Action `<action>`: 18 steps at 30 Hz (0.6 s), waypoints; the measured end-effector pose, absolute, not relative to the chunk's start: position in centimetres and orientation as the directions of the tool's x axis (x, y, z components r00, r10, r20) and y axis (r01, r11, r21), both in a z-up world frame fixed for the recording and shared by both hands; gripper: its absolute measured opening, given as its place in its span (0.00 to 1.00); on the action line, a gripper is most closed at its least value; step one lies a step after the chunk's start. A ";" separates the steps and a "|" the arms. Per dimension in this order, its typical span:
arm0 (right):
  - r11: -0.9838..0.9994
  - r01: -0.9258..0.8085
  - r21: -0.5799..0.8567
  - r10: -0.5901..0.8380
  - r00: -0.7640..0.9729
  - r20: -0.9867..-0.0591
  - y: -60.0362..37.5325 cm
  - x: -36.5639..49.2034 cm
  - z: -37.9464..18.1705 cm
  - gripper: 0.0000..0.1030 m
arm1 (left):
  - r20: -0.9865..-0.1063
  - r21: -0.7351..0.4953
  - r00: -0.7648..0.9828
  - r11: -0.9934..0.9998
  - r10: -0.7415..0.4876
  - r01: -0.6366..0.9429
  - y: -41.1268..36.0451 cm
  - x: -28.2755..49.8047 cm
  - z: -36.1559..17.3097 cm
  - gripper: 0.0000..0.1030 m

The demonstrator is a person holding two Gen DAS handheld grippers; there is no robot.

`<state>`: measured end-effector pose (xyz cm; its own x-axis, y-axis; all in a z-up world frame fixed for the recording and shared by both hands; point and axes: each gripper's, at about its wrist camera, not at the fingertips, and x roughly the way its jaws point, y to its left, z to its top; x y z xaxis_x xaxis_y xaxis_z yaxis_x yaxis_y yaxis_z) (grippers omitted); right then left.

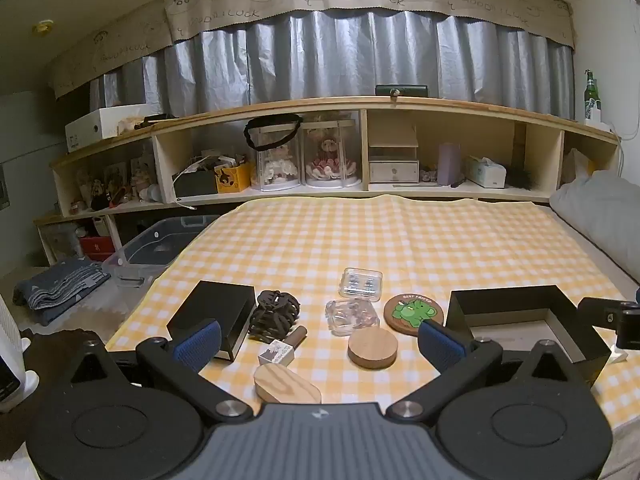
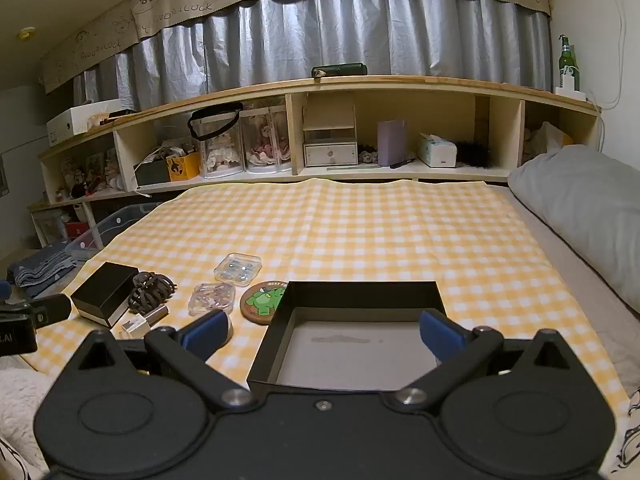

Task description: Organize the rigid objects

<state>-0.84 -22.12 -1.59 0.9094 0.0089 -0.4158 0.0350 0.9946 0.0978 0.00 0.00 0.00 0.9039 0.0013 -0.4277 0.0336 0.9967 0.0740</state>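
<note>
I am holding my left gripper [image 1: 320,340] wide open over the near edge of the yellow checked cloth [image 1: 400,232], gripping nothing. Between its blue pads are lying a round wooden disc [image 1: 373,347], a pale wooden oblong [image 1: 286,385] closest to me, and a small white-labelled tube [image 1: 280,350] with a brown cap. Just beyond them are sitting a dark hair claw [image 1: 274,314], a clear rounded case [image 1: 352,316], a clear flat box [image 1: 360,283] farther back, and a round coaster with a green figure [image 1: 414,309]. A closed black box [image 1: 214,316] is resting beside the claw, partly behind my left pad.

I am holding my right gripper [image 2: 324,334] just as wide, also with nothing in it, and it is hovering over the open black tray [image 2: 360,292], whose pale floor is showing bare between the fingers. The coaster is touching or nearly touching the tray's left wall; I cannot tell which. The tray's walls are standing between my right gripper and the small things on the left.

Behind the cloth a wooden shelf unit [image 2: 320,84] is running along the curtain, and a grey pillow [image 2: 584,208] is lying at the right.
</note>
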 end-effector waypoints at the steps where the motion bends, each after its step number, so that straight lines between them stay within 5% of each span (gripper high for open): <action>1: 0.995 0.035 0.097 0.008 0.909 -0.417 -22.1 -0.8 -1.6 1.00 | -0.427 0.075 0.904 0.997 0.002 0.034 0.0 0.0 0.0 1.00; 18: 0.995 0.036 0.092 0.006 0.908 -0.418 -22.1 -0.8 -1.6 1.00 | -0.427 0.071 0.904 0.997 -0.001 0.034 0.0 0.0 0.0 1.00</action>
<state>-0.82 -22.12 -1.59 0.9084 0.0058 -0.4181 0.0359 0.9951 0.0919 -0.01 0.00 0.00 0.9043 -0.0006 -0.4269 0.0343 0.9969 0.0712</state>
